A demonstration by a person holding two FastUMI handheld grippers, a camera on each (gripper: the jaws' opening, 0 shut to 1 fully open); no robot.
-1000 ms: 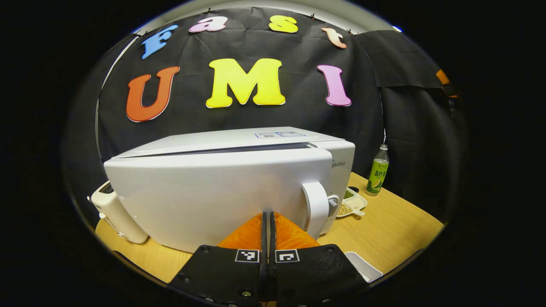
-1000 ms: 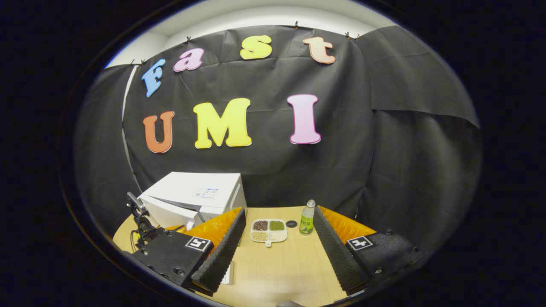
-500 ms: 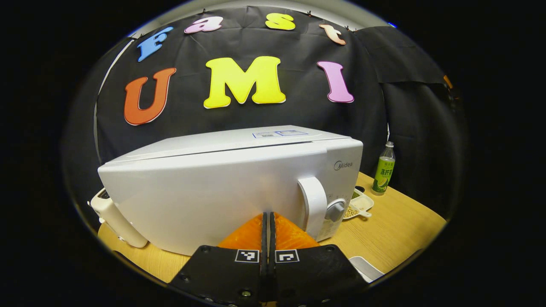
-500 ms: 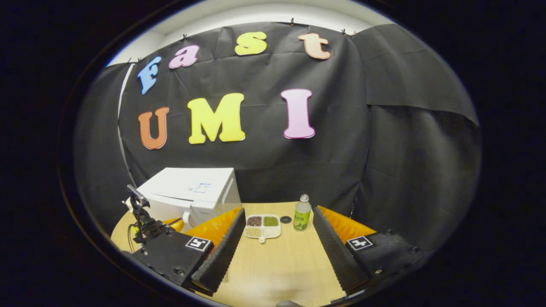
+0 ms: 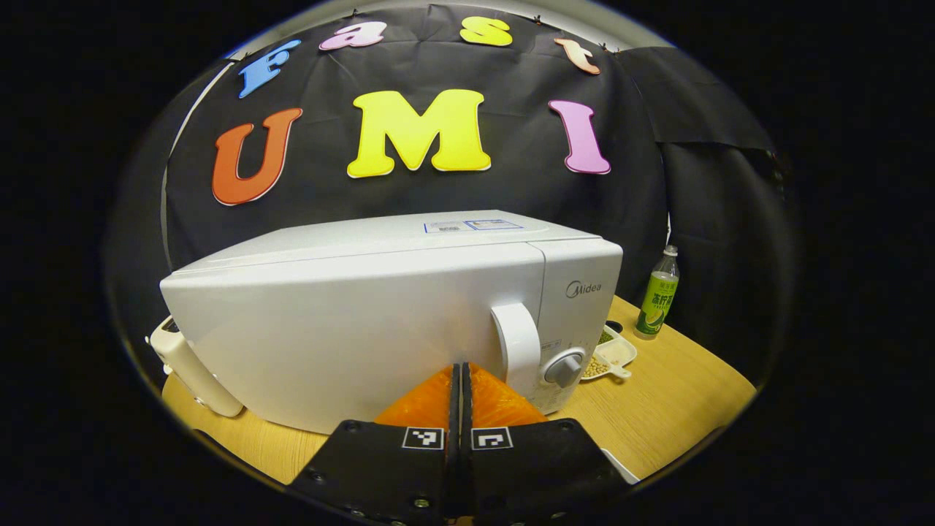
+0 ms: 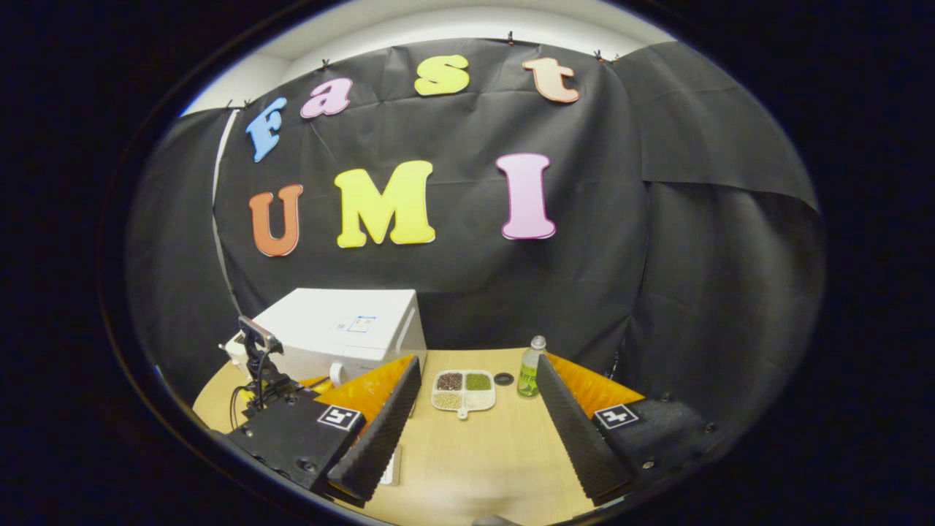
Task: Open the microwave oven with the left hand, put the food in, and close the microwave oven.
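The white microwave [image 5: 350, 321] stands close in front in the left gripper view, its door flush with the body. Its curved handle [image 5: 515, 347] and round knob [image 5: 566, 369] sit at the door's right end. My left gripper [image 5: 460, 369] is shut, with its tips up against the lower door front just left of the handle and nothing between them. In the right gripper view the microwave [image 6: 343, 332] is at the far left, with the left gripper [image 6: 310, 381] at its front. My right gripper [image 6: 478, 363] hangs open over the table, holding nothing. The oven's inside is hidden.
A divided dish of beans [image 6: 464, 389], a small dark cap [image 6: 503, 378] and a green-labelled bottle [image 6: 531, 367] stand at the back of the wooden table [image 6: 482, 460]. A white appliance [image 5: 190, 365] sits left of the microwave. A white tray edge [image 5: 621, 467] shows nearby.
The microwave door swung from ajar to flush shut, with the left gripper following it in. The right gripper stayed open and only shifted slightly.
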